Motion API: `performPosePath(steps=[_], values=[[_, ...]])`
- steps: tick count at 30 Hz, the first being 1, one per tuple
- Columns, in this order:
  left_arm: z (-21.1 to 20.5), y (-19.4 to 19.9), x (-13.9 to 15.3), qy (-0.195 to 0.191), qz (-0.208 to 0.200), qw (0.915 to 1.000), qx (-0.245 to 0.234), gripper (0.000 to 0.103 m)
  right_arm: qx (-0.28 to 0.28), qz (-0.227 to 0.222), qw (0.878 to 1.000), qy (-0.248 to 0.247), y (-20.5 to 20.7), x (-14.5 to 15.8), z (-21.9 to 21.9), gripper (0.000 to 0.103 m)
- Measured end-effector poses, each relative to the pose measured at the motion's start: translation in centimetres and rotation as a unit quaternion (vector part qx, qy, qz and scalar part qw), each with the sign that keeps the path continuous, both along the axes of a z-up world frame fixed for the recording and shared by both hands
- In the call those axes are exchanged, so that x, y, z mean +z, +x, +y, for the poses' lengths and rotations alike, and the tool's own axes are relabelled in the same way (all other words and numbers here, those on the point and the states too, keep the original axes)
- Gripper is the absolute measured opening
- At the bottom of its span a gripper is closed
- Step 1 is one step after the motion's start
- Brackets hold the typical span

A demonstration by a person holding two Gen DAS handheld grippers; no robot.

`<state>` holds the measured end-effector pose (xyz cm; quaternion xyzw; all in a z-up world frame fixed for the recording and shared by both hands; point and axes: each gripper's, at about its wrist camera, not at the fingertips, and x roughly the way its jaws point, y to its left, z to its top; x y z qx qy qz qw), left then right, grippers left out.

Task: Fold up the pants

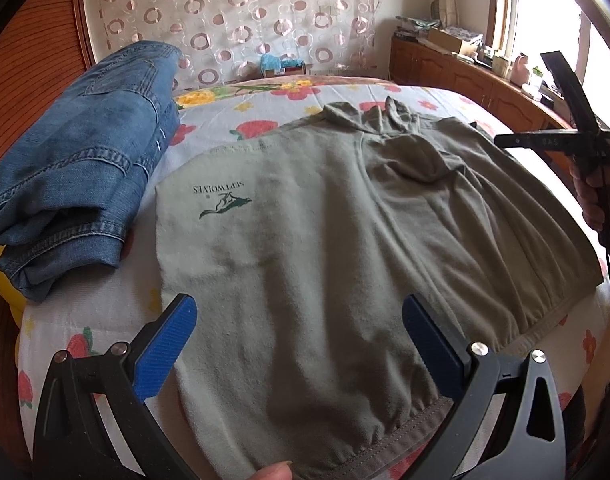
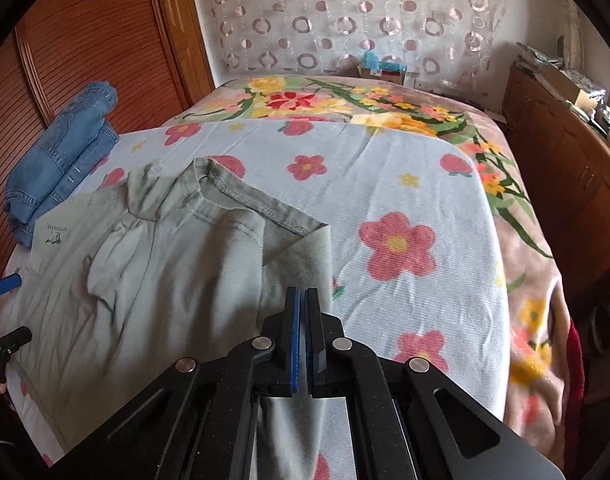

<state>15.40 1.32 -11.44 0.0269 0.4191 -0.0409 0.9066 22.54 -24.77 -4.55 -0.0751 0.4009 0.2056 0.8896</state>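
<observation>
Grey-green pants point(image 1: 325, 232) lie partly folded on the flowered bed; they also show in the right wrist view point(image 2: 157, 264). A green logo print point(image 1: 223, 198) faces up on the left part. My left gripper point(image 1: 299, 322) is open, its blue pads spread wide just above the near waistband edge, holding nothing. My right gripper point(image 2: 303, 312) is shut on the pants' edge and holds a fold of the fabric lifted. It shows in the left wrist view point(image 1: 553, 120) at the far right side of the pants.
Folded blue jeans point(image 1: 81, 160) lie at the bed's left edge, next to the wooden wardrobe point(image 2: 89, 40). The flowered sheet point(image 2: 405, 216) spreads right of the pants. A wooden cabinet point(image 2: 565, 160) with clutter stands along the right wall.
</observation>
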Motion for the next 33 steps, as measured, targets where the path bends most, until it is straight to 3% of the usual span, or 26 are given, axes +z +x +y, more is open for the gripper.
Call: performPosePath(steps=[5, 10, 13, 15, 17, 23, 25, 30, 33], values=[[0.0, 0.4, -0.7, -0.001, 0.026, 0.9997, -0.002, 0.103, 0.011, -0.007, 1.0, -0.026, 1.9, -0.2, 1.5, 0.024], [0.0, 0.5, -0.9, -0.005, 0.033, 0.9994, -0.005, 0.103, 0.031, -0.014, 0.998, -0.053, 2.5, -0.1, 3.3, 0.027], [0.0, 0.6, -0.9, -0.005, 0.032, 0.9995, -0.006, 0.103, 0.031, 0.006, 0.999, -0.036, 3.4, -0.1, 3.0, 0.025], [-0.1, 0.6, -0.9, -0.005, 0.031, 0.9995, -0.006, 0.103, 0.023, 0.015, 0.999, -0.029, 3.9, -0.1, 2.5, 0.004], [-0.1, 0.6, -0.9, -0.005, 0.031, 0.9995, -0.005, 0.103, 0.021, 0.023, 0.999, -0.016, 4.3, 0.0, 2.0, 0.001], [0.0, 0.6, -0.9, -0.005, 0.031, 0.9995, -0.005, 0.103, -0.04, -0.017, 0.999, -0.018, 4.4, 0.6, -0.2, 0.0], [0.0, 0.6, -0.9, -0.006, 0.031, 0.9995, -0.005, 0.103, -0.057, -0.008, 0.998, -0.006, 4.9, 0.5, -1.5, 0.0], [0.0, 0.5, -0.9, -0.005, 0.031, 0.9995, -0.005, 0.103, -0.139, -0.031, 0.99, -0.019, 5.5, 1.0, -4.3, 0.001], [0.0, 0.5, -0.9, -0.006, 0.03, 0.9995, -0.005, 0.103, -0.162, -0.046, 0.985, -0.027, 5.4, 1.4, -5.0, 0.001]])
